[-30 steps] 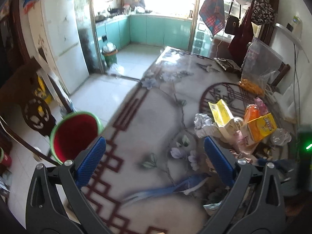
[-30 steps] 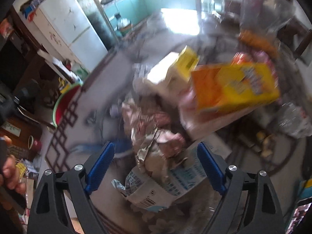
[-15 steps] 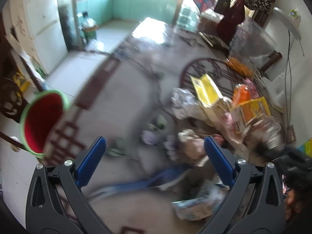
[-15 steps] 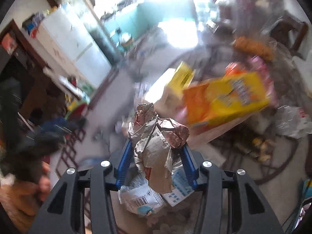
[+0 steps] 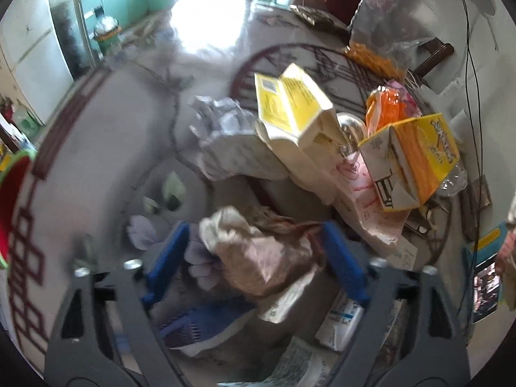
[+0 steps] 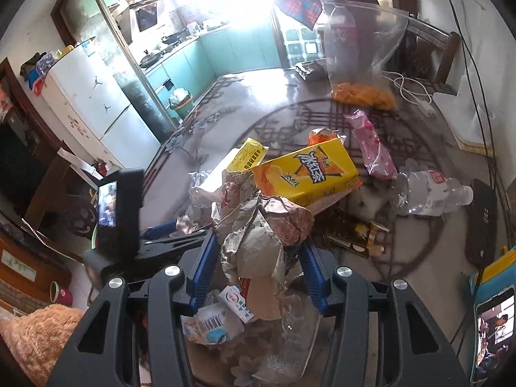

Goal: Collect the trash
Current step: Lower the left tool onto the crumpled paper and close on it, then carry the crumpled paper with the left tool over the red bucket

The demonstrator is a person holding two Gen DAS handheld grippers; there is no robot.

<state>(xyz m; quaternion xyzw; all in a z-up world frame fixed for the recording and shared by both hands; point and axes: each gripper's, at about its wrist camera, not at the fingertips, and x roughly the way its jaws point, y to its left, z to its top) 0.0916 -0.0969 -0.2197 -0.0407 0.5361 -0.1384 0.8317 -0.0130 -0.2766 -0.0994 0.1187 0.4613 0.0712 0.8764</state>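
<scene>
My right gripper (image 6: 258, 245) is shut on a crumpled brown paper wad (image 6: 258, 235), held up above the flowered table (image 6: 209, 109). Small cartons and a wrapper (image 6: 213, 325) lie under its fingers. My left gripper (image 5: 254, 235) points down at the trash pile, and its jaws are closing around a crumpled whitish-brown wrapper (image 5: 258, 258). The right pad (image 5: 342, 264) touches that wrapper. A thin gap shows at the left pad (image 5: 167, 264). In the right wrist view the left gripper's black body and screen (image 6: 119, 213) sit close on the left.
A yellow-orange carton (image 6: 306, 174), a yellow box (image 5: 290, 106), crumpled white paper (image 5: 225, 135), a pink wrapper (image 6: 371, 148) and a clear bottle (image 6: 429, 193) crowd the pile. A zip bag (image 6: 361, 64) stands behind. A red bin with a green rim (image 5: 9, 206) sits beyond the table's left edge.
The right gripper closed on the brown paper wad and rose with it. The left gripper dropped toward the pile, and its wide jaws narrowed around the whitish-brown wrapper.
</scene>
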